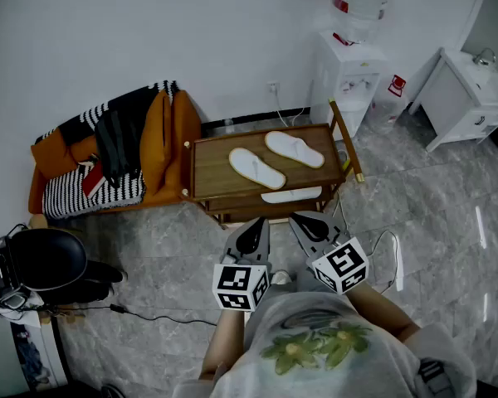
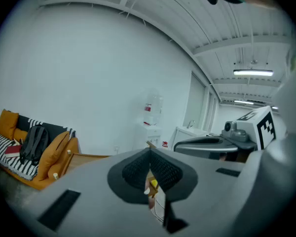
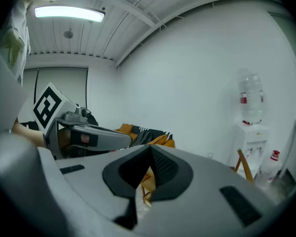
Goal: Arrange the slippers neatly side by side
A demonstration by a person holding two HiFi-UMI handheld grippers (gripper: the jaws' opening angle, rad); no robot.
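Two white slippers lie on top of a low wooden trolley [image 1: 212,168] in the head view, one [image 1: 256,168] left of the other [image 1: 294,148], both angled and a little apart. A third white slipper [image 1: 291,195] rests on the trolley's lower shelf. My left gripper [image 1: 251,234] and right gripper [image 1: 312,225] hover side by side in front of the trolley, short of it. Both are shut with nothing between the jaws. In the left gripper view the closed pads [image 2: 160,169] meet. The right gripper view shows its pads [image 3: 163,167] meeting too.
An orange sofa [image 1: 162,139] with striped cushions and a black backpack [image 1: 116,143] stands left of the trolley. A water dispenser [image 1: 349,69] and a white sink cabinet [image 1: 469,98] stand to the right. A black chair [image 1: 41,259] and a floor cable [image 1: 149,315] lie at the left.
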